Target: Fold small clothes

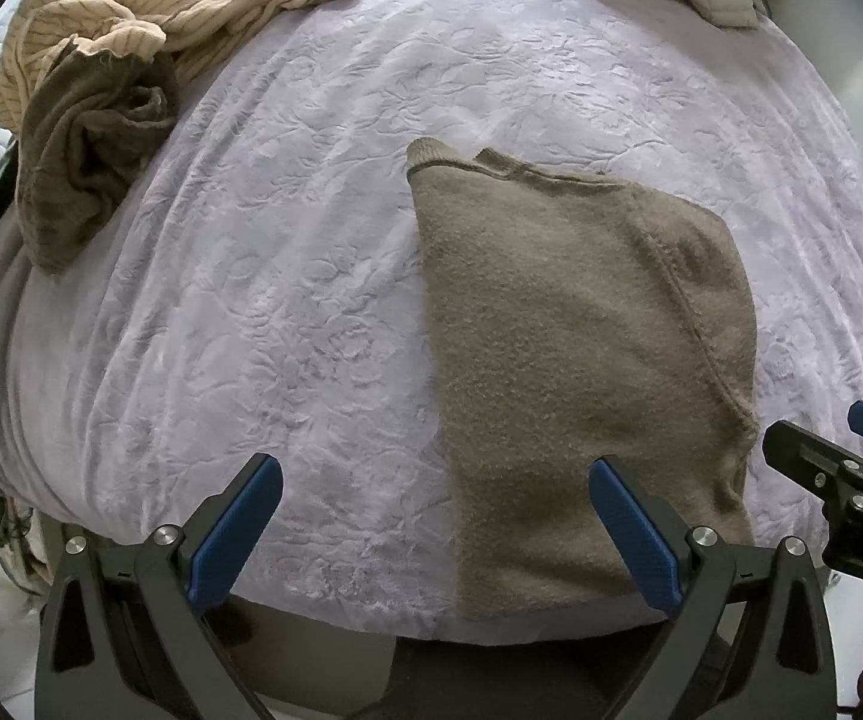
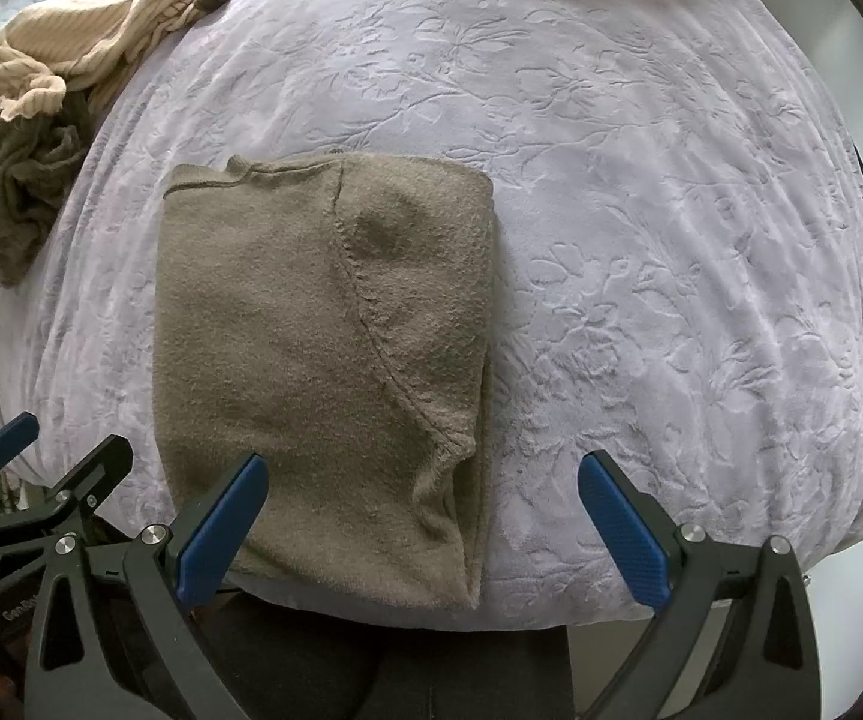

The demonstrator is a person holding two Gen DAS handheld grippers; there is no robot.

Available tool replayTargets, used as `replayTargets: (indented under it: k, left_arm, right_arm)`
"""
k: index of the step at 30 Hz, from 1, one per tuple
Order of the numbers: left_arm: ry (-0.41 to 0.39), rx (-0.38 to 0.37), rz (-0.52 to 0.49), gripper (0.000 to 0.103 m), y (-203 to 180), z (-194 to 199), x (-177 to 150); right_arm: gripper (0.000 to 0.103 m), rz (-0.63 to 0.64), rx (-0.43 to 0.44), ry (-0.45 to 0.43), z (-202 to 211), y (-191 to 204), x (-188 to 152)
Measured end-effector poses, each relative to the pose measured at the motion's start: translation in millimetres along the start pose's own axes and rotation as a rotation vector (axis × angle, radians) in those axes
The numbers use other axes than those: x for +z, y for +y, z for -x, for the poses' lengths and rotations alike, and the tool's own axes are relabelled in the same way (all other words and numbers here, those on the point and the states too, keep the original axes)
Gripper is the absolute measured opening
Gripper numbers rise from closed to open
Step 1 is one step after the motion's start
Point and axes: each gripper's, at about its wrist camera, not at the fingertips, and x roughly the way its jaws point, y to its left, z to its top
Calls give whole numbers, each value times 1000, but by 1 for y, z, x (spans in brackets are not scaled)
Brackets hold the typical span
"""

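Taupe knit top (image 2: 317, 360) folded, long axis near-far, neckline far.

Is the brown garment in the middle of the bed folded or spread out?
Folded. The brown garment lies as a compact rectangle with straight sides, and doubled layers show along its right edge. Neither gripper holds it.

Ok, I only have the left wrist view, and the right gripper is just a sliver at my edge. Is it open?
Observer: Yes, the right gripper is wide open, with nothing between its fingers.
Operator: What is it over?
Observer: Its left finger sits over the near end of the brown garment, and its right finger sits over bare bed cover.
Operator: Is the garment's right side tidy?
Observer: Yes, it's a straight folded edge with the layers stacked.
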Motion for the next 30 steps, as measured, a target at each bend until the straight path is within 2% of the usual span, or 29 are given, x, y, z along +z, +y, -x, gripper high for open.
replayTargets:
  k: [30]
  left_arm:
    - [20,-8,-3,102,-1,-5,1]
  right_arm:
    - [103,12,-1,8,-4,2,2]
